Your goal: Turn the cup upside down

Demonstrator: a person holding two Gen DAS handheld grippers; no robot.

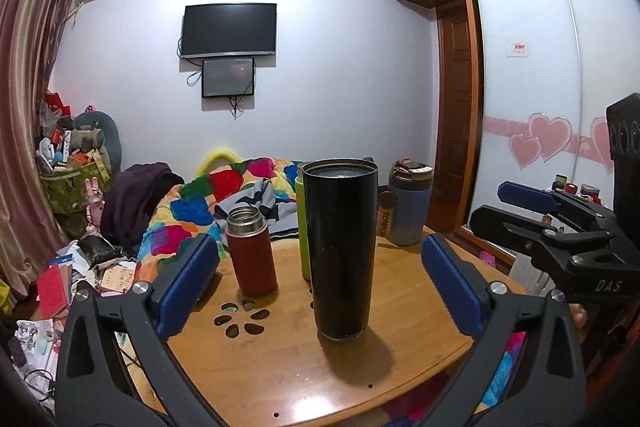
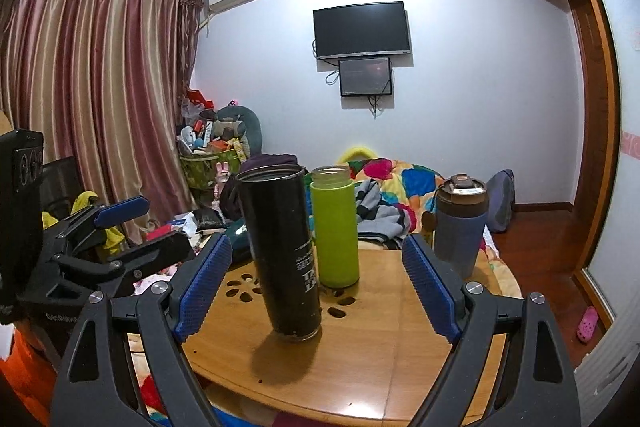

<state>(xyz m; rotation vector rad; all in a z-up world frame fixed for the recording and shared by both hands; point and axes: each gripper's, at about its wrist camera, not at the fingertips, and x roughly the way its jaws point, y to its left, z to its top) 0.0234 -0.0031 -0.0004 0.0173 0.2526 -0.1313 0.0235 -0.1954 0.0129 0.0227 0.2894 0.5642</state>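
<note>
We see the tall black cup (image 1: pixel 340 251) standing upright, mouth up, on the round wooden table (image 1: pixel 400 339), at the centre of the left wrist view and a little left of centre in the right wrist view (image 2: pixel 280 251). Nothing touches it.

Our left gripper (image 1: pixel 320 279) frames the cup from the lower part of its frame, its blue pads (image 1: pixel 188 279) spread wide on either side with clear gaps, holding nothing. Our right gripper (image 2: pixel 316 283) is likewise wide open and empty, its ribbed blue pads (image 2: pixel 204 287) flanking the cup without contact. Each gripper also appears at the edge of the other's view: the right at the right edge (image 1: pixel 532 215), the left at the left edge (image 2: pixel 132 231).

Just behind the cup stands a lime green bottle (image 2: pixel 334 227), open at the top. A red thermos flask (image 1: pixel 250 251) sits to the left in the left wrist view, apart from the cup. A blue-grey lidded tumbler (image 2: pixel 460 223) stands toward the right rim of the table. Flower-shaped cut-outs (image 1: pixel 238 319) pierce the tabletop near the cup's base. Behind the table lies a colourful quilt (image 1: pixel 224 195), and a dark television (image 1: pixel 229 30) hangs on the wall above.
</note>
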